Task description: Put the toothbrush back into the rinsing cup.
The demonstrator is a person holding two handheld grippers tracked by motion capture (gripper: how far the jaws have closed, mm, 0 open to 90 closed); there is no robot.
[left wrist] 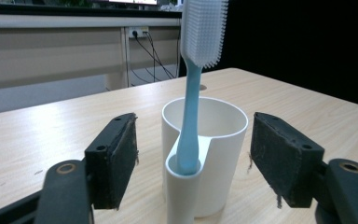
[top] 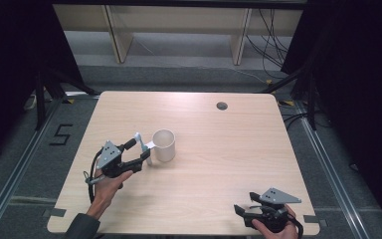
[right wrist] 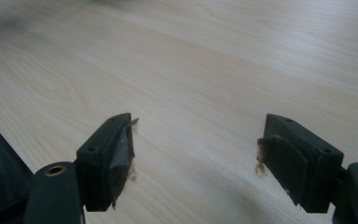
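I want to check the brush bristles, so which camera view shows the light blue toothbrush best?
The left gripper view: the light blue plastic toothbrush stands upright, close up, in the white cup's side slot, bristles sharp. The high view shows it small beside the cup. The right gripper view looks at bare wooden table.

left gripper [top: 140, 150]: black body, grey three-cornered plate on top with small dark holes, black cable looping off its rear. right gripper [top: 242, 209]: same build, same grey plate. pads [left wrist: 122, 158] black, rubbery, frayed at the edges; brass-ringed screw holes in the arms. dark grey sleeve [top: 82, 227] on the left forearm.
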